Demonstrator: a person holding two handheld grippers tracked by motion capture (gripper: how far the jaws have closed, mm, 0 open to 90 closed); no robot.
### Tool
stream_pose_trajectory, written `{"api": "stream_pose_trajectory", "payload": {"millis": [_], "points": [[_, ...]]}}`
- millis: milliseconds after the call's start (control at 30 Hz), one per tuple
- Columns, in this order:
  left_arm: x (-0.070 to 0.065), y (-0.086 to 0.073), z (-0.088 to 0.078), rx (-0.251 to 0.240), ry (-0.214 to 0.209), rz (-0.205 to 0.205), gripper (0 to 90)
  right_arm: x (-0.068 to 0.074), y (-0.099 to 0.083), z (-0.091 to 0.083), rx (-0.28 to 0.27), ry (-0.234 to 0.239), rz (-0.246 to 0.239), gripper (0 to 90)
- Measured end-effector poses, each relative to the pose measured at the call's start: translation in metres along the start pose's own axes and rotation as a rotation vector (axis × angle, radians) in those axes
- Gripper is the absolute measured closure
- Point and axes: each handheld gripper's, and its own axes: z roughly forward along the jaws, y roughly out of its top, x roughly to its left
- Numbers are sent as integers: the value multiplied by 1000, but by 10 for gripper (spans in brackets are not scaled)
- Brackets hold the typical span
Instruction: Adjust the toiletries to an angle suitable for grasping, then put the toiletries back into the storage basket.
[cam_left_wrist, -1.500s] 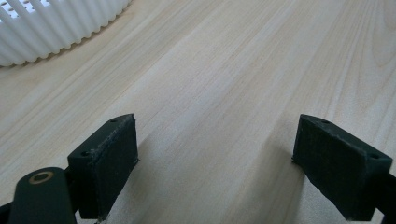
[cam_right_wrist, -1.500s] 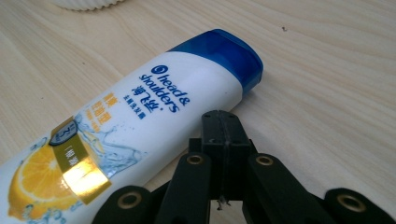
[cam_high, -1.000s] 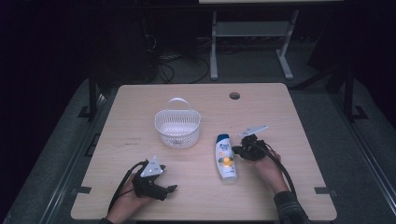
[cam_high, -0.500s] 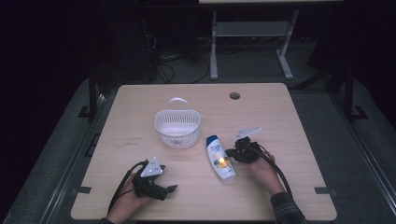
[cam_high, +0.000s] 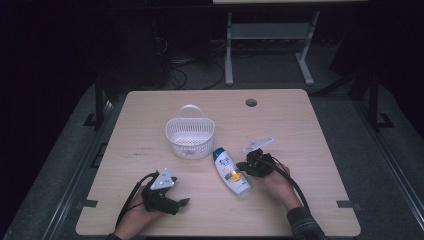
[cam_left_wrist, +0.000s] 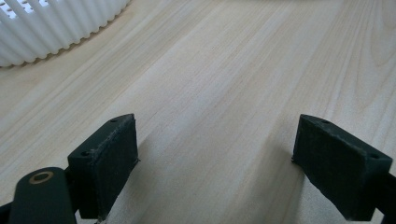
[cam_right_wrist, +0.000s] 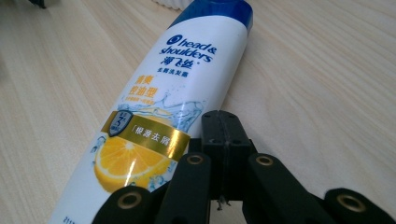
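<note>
while the bottle lies flat on the table:
bottle (cam_high: 231, 171): just beside the basket (cam_high: 190, 136), cap toward it.
handling: smooth plastic, likely slippery, stiff; grip across mid-body.
right gripper (cam_right_wrist: 223, 135): jaws pressed together, touching the bottle's side.
left gripper (cam_left_wrist: 215, 163): jaws apart, holding nothing.
basket contents: looks empty.

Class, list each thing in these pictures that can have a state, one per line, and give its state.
White slatted plastic basket: upright, handle up, nothing visible inside.
White shampoo bottle with blue cap: lying flat on the table, cap toward the basket.
Left gripper: fingers open, nothing between them.
Right gripper: fingers shut, tips against the bottle's side.
</note>
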Motion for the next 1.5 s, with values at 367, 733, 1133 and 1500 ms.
{"api": "stream_pose_trajectory", "payload": {"millis": [367, 733, 1133, 1500], "points": [[0, 0, 0, -1, -2, 1, 129, -2, 1, -6, -30, -25, 32, 859], [0, 0, 0, -2, -3, 2, 129, -7, 5, -25, -50, -53, 123, 562], [-1, 0, 0, -2, -2, 3, 129, 9, 24, -27, -67, -56, 135, 392], [-1, 0, 0, 2, -4, 2, 128, 18, 47, -13, -57, -58, 132, 309]]}}
